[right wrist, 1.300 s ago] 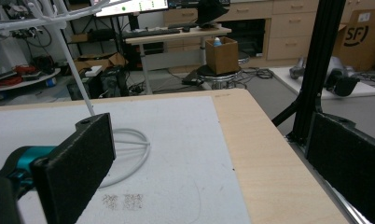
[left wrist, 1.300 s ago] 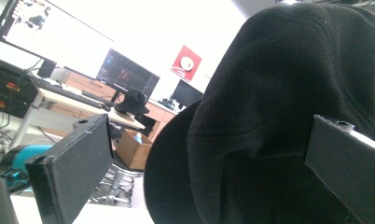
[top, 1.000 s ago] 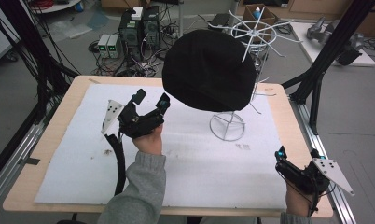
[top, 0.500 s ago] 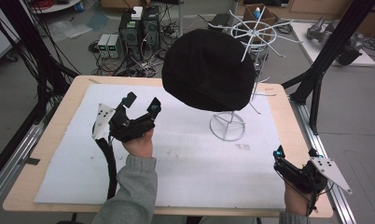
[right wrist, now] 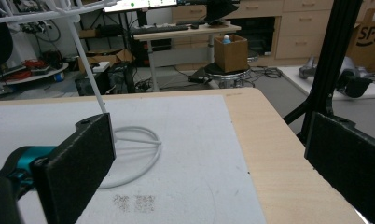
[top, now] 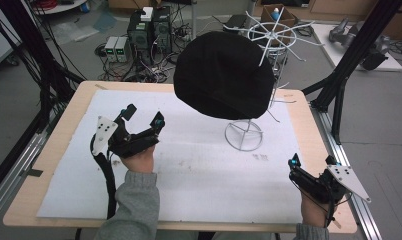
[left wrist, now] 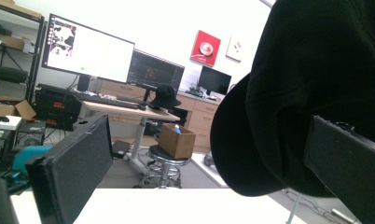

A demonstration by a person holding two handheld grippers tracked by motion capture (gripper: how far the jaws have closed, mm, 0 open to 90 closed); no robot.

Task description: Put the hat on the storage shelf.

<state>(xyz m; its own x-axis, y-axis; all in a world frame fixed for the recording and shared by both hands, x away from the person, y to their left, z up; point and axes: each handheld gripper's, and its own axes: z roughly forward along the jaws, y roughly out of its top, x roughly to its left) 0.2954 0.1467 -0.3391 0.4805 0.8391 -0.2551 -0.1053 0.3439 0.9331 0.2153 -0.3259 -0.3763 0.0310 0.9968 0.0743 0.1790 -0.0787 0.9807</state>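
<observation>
A black fabric hat [top: 223, 75] hangs on a white wire stand [top: 245, 134], whose ring base rests on the white sheet [top: 199, 175] that covers the pale wooden table [top: 309, 130]. The left gripper [top: 144, 116], held above the left half of the sheet, points toward the hat with its jaws spread wide and nothing between them; in the left gripper view the hat [left wrist: 311, 93] looms close ahead at the right. The right gripper [top: 311, 162] sits near the table's front right corner, well apart from the stand, its jaws likewise wide apart and empty, with the stand's ring base [right wrist: 129, 156] ahead of it.
</observation>
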